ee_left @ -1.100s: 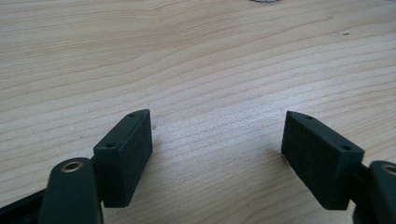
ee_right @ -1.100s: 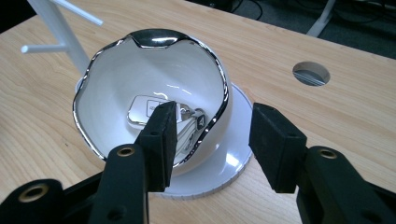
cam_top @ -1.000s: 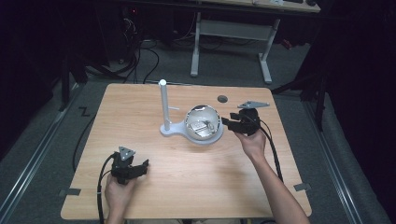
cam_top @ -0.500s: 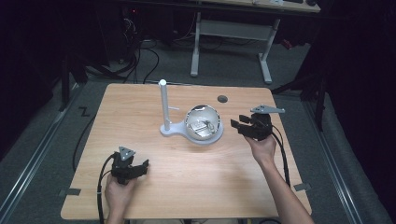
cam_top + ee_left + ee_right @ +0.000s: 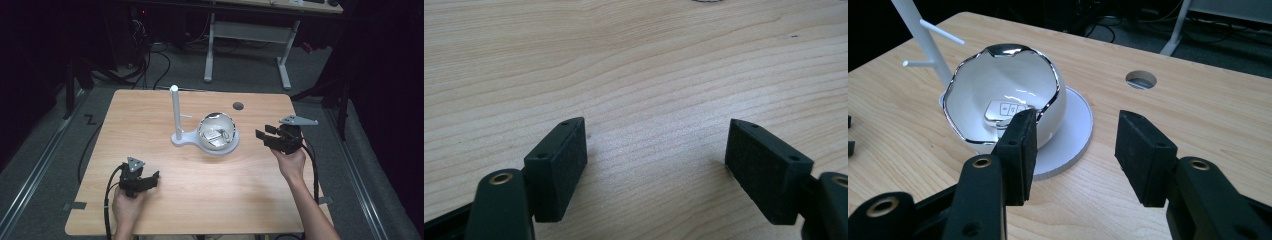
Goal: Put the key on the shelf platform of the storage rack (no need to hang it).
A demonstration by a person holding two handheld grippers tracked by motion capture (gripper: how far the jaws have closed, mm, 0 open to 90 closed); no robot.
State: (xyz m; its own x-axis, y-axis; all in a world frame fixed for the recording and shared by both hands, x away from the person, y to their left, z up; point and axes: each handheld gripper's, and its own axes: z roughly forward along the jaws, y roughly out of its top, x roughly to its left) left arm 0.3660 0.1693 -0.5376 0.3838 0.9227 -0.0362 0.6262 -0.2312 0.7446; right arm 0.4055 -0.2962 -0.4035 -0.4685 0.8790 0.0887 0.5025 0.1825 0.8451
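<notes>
Right gripper view has the right gripper (image 5: 1073,150) at the bottom, jaws wide apart and empty, with the key fob (image 5: 1004,111) lying inside the bowl (image 5: 1053,107) at centre left. I judge placing done, withdrawal left. High view, lower left: left gripper (image 5: 150,178) open, empty.

No writing, label, brand or number is legible; the key fob's (image 5: 1004,111) button marks are too small to read.

High view looks down over the table (image 5: 150,210); right tongs' camera faces the bowl (image 5: 1003,107) closely; both share it.
</notes>
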